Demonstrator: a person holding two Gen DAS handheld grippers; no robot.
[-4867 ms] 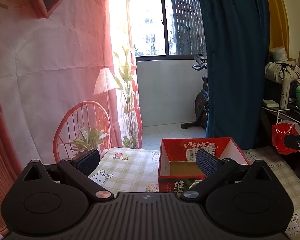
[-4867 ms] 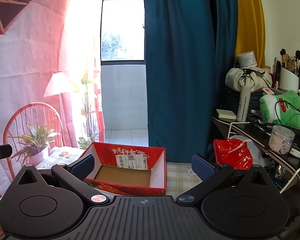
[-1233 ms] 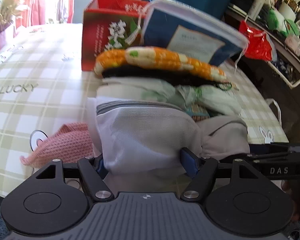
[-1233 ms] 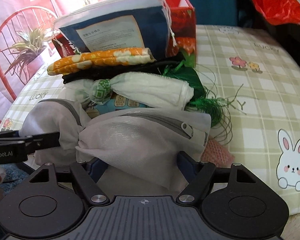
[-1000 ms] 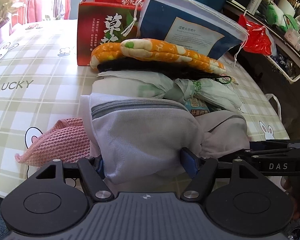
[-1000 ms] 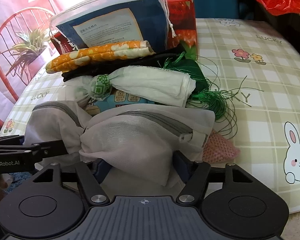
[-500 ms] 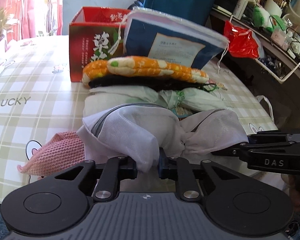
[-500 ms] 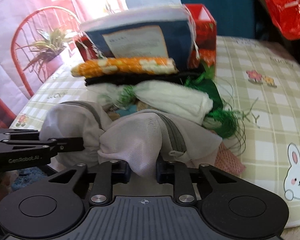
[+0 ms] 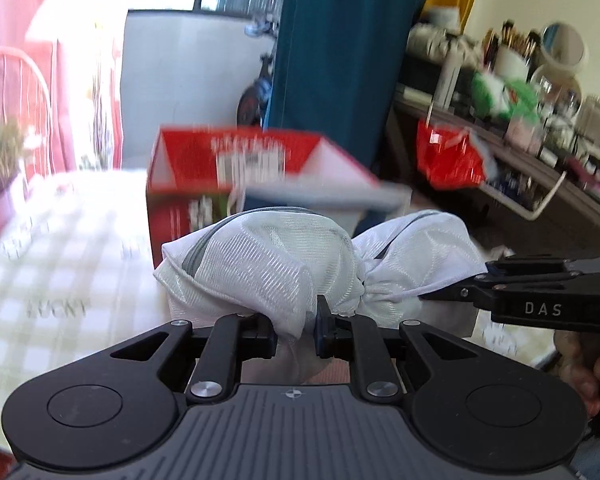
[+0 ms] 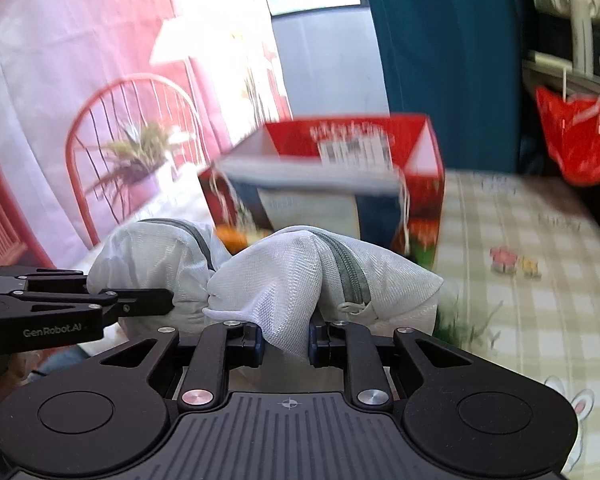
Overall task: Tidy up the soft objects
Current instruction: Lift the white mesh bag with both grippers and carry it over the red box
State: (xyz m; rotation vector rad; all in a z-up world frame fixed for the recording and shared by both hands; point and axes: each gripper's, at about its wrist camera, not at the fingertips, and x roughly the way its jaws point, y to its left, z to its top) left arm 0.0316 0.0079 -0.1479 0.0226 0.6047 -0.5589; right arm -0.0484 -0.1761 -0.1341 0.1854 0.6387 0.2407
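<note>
Two grippers clamp one white mesh bag [image 9: 284, 264]: the left gripper [image 9: 296, 330] pinches one bunched end, the right gripper [image 10: 286, 334] the other, jaws nearly together on the fabric. The bag hangs between them above the checked tablecloth [image 10: 520, 280], in front of a red box [image 9: 236, 160].

left hand-held gripper [image 9: 296, 334]: black, ribbed housing, silver screws | right hand-held gripper [image 10: 286, 338]: same, "DAS" lettering
</note>
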